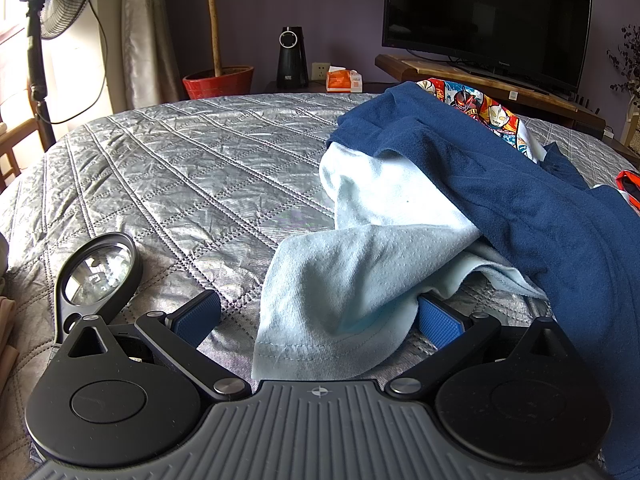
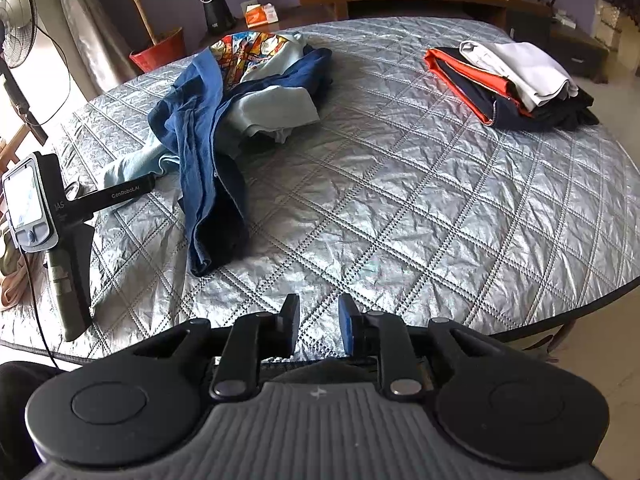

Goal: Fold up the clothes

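Left wrist view: our left gripper (image 1: 320, 322) fingers spread around the pale blue garment (image 1: 360, 272); right gripper (image 2: 319, 322) fingers slightly parted, empty.

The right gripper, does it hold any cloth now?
No, the right gripper has only bare quilted cover between its fingers.

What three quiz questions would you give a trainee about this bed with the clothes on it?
1. Which garment lies between the open jaws of the left gripper? A: the light blue shirt. B: a folded white garment. C: the cartoon-print top.
2. True or false: the right gripper has nothing between its jaws.
3. Fill in: the top piece of the folded stack is ____ in colour.

Key: 1 A; 2 true; 3 white.
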{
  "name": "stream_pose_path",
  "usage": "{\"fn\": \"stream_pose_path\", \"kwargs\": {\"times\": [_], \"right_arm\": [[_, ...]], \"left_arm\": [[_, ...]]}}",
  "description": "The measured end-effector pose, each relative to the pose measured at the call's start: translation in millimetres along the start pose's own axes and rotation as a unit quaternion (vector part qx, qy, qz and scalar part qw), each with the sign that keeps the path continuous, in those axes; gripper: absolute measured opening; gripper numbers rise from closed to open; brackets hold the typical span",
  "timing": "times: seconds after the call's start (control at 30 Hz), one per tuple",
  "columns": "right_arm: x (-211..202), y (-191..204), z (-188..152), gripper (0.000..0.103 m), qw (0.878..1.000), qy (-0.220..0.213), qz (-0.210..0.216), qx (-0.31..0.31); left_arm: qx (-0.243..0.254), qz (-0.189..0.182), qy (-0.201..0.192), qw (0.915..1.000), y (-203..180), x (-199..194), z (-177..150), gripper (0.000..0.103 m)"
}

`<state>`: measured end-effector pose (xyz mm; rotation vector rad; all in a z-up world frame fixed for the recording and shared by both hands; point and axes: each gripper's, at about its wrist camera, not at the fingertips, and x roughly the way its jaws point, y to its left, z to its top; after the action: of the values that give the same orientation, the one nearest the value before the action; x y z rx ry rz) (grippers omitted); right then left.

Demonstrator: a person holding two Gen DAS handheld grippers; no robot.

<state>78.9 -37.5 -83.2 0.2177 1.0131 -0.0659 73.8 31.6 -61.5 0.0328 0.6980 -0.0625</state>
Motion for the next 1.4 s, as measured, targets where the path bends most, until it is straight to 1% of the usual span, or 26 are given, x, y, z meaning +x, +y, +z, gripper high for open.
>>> {"fn": "stream_pose_path", "kwargs": {"times": [0.73,0.9,1.4], "right_arm": [[-0.6,-0.9,0.2,0.022,1.000,0.002,0.002,-0.002],[-0.7,-1.2,0.8,0.025,1.000,0.002,0.004,-0.004],[1.0,1.0,1.7,0.025,1.000,0.004,0.012,-0.010]], "left_arm": [[0.000,0.000,0.000,1.0000,-0.1,-0.1,0.1,0.103],[0.000,0.000,0.000,1.0000,-0.1,-0.2,0.1,0.103],[0.000,0.000,0.000,1.0000,-0.1,0.0,0.0,0.103]]}}
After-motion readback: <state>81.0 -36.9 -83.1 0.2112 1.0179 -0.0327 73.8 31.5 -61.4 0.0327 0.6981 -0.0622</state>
